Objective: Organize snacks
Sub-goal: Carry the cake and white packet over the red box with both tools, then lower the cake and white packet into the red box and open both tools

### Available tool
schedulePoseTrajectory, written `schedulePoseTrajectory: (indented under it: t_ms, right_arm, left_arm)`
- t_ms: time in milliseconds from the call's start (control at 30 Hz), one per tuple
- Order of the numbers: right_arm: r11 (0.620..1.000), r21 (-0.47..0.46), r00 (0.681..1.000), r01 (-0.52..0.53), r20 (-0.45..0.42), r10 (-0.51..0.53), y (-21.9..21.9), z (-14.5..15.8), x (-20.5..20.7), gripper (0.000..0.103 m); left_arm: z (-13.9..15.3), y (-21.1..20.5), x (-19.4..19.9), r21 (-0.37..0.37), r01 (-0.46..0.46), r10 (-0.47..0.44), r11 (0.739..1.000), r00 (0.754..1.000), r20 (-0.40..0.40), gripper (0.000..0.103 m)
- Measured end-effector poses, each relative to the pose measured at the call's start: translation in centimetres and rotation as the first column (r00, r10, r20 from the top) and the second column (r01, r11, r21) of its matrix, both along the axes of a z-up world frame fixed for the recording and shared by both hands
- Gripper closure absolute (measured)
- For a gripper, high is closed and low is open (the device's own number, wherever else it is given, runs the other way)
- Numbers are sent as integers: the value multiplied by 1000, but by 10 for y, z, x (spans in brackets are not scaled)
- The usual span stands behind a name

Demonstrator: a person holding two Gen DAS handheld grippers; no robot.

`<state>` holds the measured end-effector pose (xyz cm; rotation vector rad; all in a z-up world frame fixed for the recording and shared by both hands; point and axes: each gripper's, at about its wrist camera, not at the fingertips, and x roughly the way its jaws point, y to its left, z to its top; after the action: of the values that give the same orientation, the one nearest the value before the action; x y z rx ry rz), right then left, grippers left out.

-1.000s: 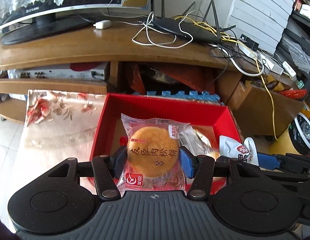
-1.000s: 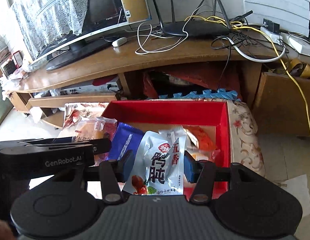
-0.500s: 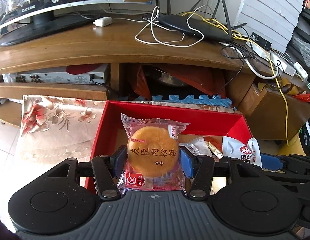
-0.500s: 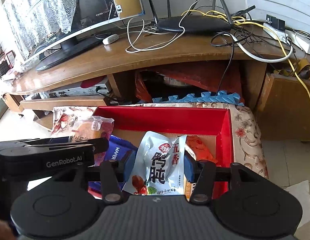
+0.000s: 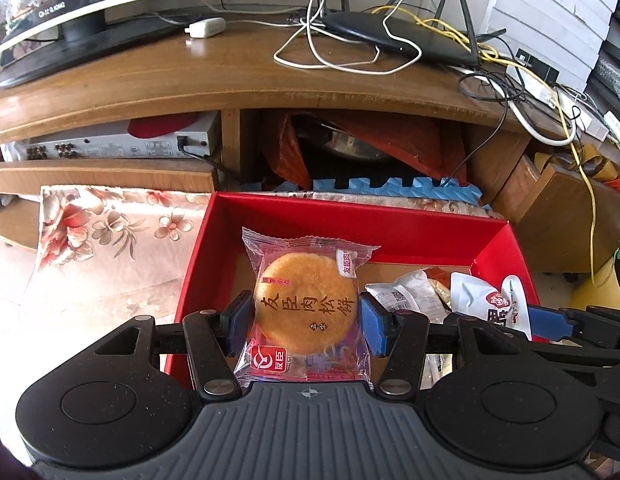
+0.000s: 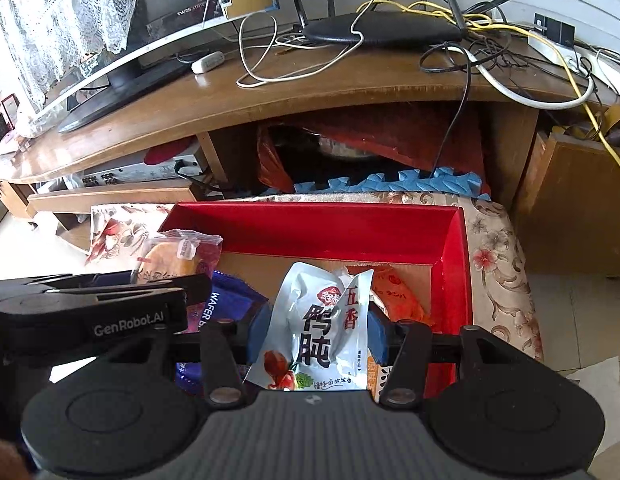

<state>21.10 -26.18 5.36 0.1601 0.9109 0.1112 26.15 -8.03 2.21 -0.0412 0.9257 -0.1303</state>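
Note:
My left gripper (image 5: pixel 306 318) is shut on a clear-wrapped round golden cake (image 5: pixel 306 304) and holds it above the left part of a red box (image 5: pixel 350 216). My right gripper (image 6: pixel 316 334) is shut on a white snack pouch (image 6: pixel 322 328) with Chinese lettering, above the box's (image 6: pixel 310 224) right part. The pouch also shows at the right of the left wrist view (image 5: pixel 490 300). The cake (image 6: pixel 170 258) and left gripper body (image 6: pixel 90 312) show at the left of the right wrist view. A blue wafer pack (image 6: pixel 226 308) and an orange packet (image 6: pixel 398 292) lie in the box.
The box sits on a floral cloth (image 5: pixel 102 240) in front of a wooden TV stand (image 5: pixel 230 76) with a monitor (image 5: pixel 70 0), router (image 5: pixel 390 36) and tangled cables. Blue foam mat pieces (image 5: pixel 394 188) lie behind the box. Silver packets (image 5: pixel 406 292) lie inside it.
Both grippers have pulled back and risen a little with their snacks still held; the box and stand sit lower and farther in both views.

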Motion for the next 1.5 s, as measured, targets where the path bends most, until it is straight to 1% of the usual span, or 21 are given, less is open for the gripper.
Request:
schedulePoseTrajectory:
  t_ms: [400, 567, 667, 900, 1067, 1233, 1400, 1500]
  right_arm:
    - [1000, -26, 999, 8, -32, -9, 0, -15, 8, 56]
    - [999, -31, 999, 8, -45, -9, 0, -21, 10, 55]
    - [999, -33, 999, 16, -49, -18, -1, -23, 11, 54]
    - [999, -41, 998, 29, -57, -31, -4, -25, 11, 54]
    - [998, -48, 998, 36, -55, -39, -6, -24, 11, 53]
    - [998, -48, 998, 39, -55, -41, -5, -24, 10, 53]
    - [998, -40, 997, 50, -50, -52, -8, -22, 9, 53]
    - [998, -40, 997, 54, -45, -55, -9, -21, 8, 50]
  left_arm:
    - [-14, -2, 6, 24, 1, 0, 1000, 999, -34, 41]
    - [-17, -5, 7, 46, 5, -3, 999, 999, -36, 41]
    - [-18, -4, 7, 47, 5, -4, 999, 999, -40, 40]
    - [-18, -6, 7, 52, 14, -12, 999, 999, -40, 38]
    - [-18, -6, 7, 61, 11, -9, 998, 999, -36, 32]
    - [-16, -8, 5, 83, 11, -9, 997, 1000, -24, 30]
    - [-13, -7, 4, 75, 10, -8, 997, 1000, -18, 27]
    - [-12, -6, 3, 76, 9, -8, 997, 1000, -12, 27]
